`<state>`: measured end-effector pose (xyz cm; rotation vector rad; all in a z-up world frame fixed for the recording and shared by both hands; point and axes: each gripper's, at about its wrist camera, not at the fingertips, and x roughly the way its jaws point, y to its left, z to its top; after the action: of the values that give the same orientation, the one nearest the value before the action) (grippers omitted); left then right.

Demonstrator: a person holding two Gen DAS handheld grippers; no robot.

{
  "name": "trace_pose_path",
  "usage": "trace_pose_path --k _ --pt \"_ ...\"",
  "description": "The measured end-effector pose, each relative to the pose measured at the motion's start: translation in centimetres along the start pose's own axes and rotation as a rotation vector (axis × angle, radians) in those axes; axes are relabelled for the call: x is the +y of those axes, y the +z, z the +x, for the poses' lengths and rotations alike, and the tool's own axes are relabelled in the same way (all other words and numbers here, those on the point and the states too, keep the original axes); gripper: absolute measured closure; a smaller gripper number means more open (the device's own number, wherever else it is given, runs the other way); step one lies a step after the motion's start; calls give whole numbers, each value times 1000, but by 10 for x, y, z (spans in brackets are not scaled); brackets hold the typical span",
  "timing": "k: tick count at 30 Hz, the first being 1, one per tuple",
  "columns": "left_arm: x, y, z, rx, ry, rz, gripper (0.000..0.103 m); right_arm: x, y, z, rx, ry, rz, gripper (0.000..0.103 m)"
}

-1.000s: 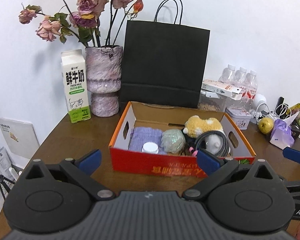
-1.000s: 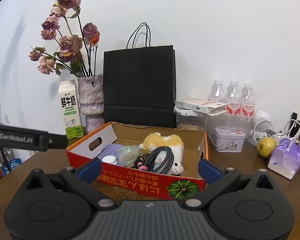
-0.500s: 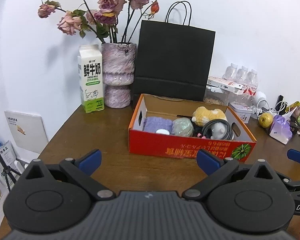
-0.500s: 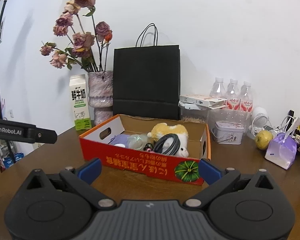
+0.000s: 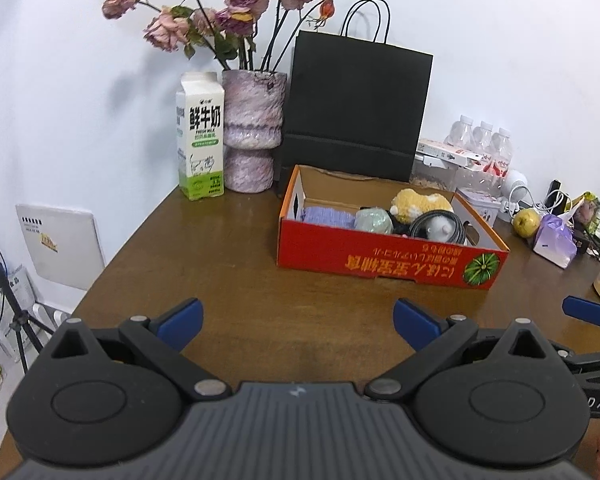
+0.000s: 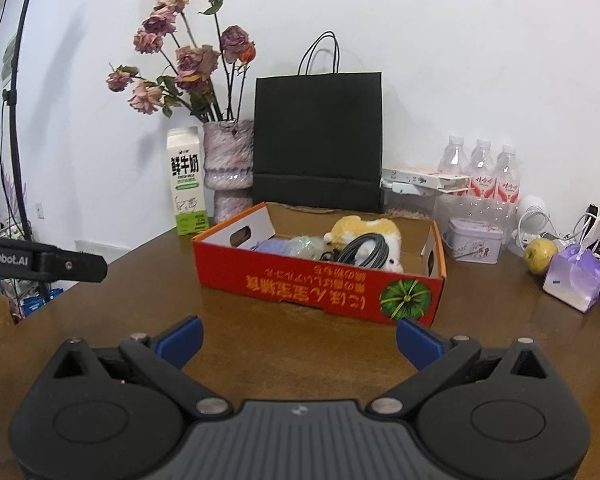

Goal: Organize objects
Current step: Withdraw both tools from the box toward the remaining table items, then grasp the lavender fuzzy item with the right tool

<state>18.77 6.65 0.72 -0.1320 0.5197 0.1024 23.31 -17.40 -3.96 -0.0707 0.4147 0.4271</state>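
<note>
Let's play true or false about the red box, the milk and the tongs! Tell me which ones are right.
1. The yellow plush toy lies inside the red box. True.
2. The milk carton stands right of the black bag. False: it stands left of the vase, which is left of the bag.
3. The left tongs hold a bottle. False: they are open and hold nothing.
4. The right tongs are open. True.
5. The yellow-green fruit sits in the box. False: it sits on the table, right of the box.
</note>
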Motion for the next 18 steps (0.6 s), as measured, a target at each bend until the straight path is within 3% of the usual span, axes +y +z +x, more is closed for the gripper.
trace_pose_path --k 18 --pt "47 -53 -11 67 9 -49 0 44 -31 5 87 71 -23 0"
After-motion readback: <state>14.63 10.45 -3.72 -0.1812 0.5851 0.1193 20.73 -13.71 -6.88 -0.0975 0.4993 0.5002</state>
